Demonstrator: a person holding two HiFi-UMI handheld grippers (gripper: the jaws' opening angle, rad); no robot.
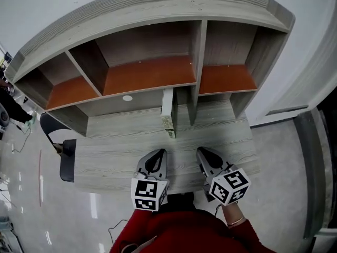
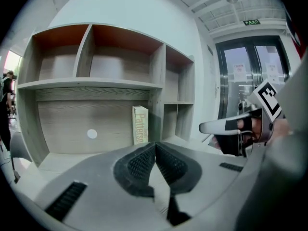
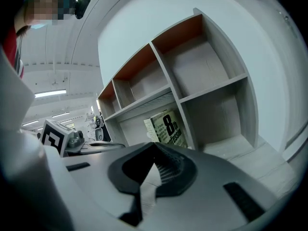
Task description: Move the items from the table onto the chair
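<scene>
Paperback book [image 1: 167, 112] stands upright on the desk [image 1: 116, 152], leaning on the hutch divider [image 1: 195, 96]; long axis vertical, spine facing out toward the grippers, the chair [image 1: 67, 159] well apart at the desk's left end. Judged light and fairly stiff while shut, though the glossy cover could slip and the pages splay, so pinch across its thickness near the top of the spine. Left gripper [image 2: 155, 150] and right gripper [image 3: 155, 160] are both closed on nothing, over the desk's near edge.
</scene>
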